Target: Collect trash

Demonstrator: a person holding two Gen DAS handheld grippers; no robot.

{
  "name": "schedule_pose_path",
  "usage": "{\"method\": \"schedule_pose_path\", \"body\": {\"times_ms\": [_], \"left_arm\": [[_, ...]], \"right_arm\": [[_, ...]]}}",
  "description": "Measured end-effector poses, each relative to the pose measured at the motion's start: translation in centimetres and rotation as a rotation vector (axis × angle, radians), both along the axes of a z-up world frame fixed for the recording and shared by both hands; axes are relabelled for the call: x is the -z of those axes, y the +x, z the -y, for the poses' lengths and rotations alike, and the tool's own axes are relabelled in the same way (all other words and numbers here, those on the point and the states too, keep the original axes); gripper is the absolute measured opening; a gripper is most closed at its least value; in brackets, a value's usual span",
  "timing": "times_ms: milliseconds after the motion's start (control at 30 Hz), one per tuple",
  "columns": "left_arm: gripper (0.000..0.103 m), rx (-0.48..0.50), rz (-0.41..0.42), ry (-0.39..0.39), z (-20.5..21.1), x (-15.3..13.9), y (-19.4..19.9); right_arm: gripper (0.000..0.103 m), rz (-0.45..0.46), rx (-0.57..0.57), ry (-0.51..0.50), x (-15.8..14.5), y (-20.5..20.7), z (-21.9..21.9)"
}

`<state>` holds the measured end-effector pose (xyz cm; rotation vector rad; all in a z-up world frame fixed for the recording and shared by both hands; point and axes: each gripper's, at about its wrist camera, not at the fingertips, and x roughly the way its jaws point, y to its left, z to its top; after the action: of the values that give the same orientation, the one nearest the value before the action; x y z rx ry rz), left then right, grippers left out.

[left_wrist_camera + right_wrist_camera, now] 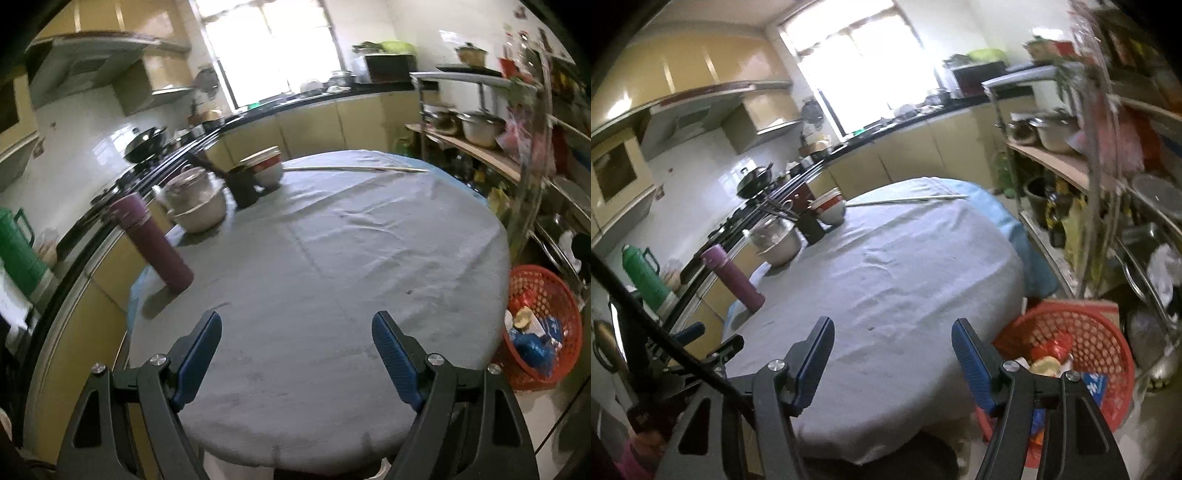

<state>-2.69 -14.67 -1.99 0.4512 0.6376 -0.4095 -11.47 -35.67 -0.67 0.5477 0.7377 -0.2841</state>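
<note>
Both the left tool (296,326) and right tool (893,332) hang wide and empty over the worktop (332,258), trash lies in the basket (1082,332) alongside, so a careless sweep risks toppling the flask (151,240).

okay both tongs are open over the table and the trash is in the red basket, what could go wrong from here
1. The purple flask stands tall near the table's left edge; a sideways sweep of the left tongs could probably topple it.
2. The red basket sits on the floor close beside the table, partly under the right tongs; stepping or reaching that way might tip it and spill the wrappers.
</note>
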Motion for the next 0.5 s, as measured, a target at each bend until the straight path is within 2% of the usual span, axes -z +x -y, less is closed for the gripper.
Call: {"method": "schedule_pose_path", "body": {"times_ms": [200,500], "left_arm": [[0.084,-0.069,0.013,-0.017,-2.9,-0.4,1.5],[0.084,-0.121,0.016,-0.044,-6.4,-0.6,2.9]], "right_arm": [[0.070,0.019,-0.061,-0.015,-0.9,2.5,-3.0],[0.070,0.007,-0.126,-0.032,-1.2,5.2,-6.5]]}}
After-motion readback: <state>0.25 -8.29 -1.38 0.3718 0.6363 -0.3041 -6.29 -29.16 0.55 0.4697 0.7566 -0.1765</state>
